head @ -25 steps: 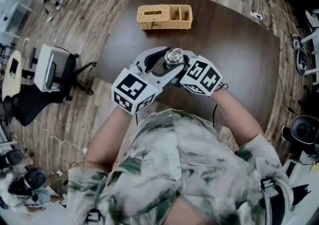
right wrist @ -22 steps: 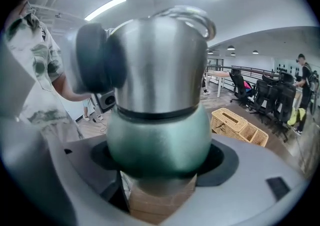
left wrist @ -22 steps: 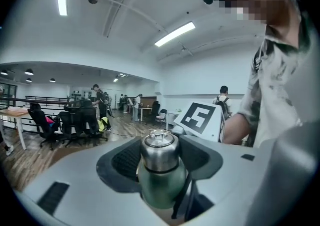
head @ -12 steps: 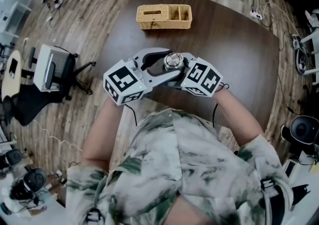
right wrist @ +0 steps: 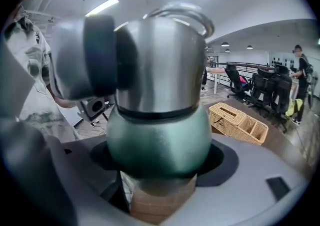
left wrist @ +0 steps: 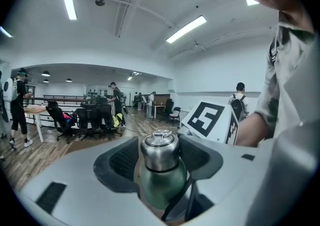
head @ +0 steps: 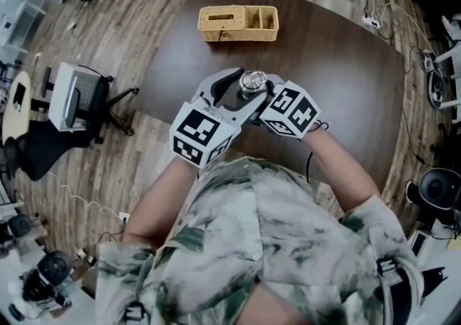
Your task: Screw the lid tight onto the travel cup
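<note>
Gripping the cup [right wrist: 159, 130] around its green body, my right gripper [right wrist: 160, 175] is holding it upright over the near part of the table [head: 346, 64]. My left gripper [left wrist: 161, 157] is coming in from the other side and pinching the steel lid [left wrist: 160, 142], which is sitting on the cup, a dark pad pressing each side. Farther back, well apart, a wicker basket [head: 238, 23] is sitting on the table.

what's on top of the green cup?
A steel lid sits on the cup. A pad of the left gripper covers part of its side; the threads underneath are hidden.
</note>
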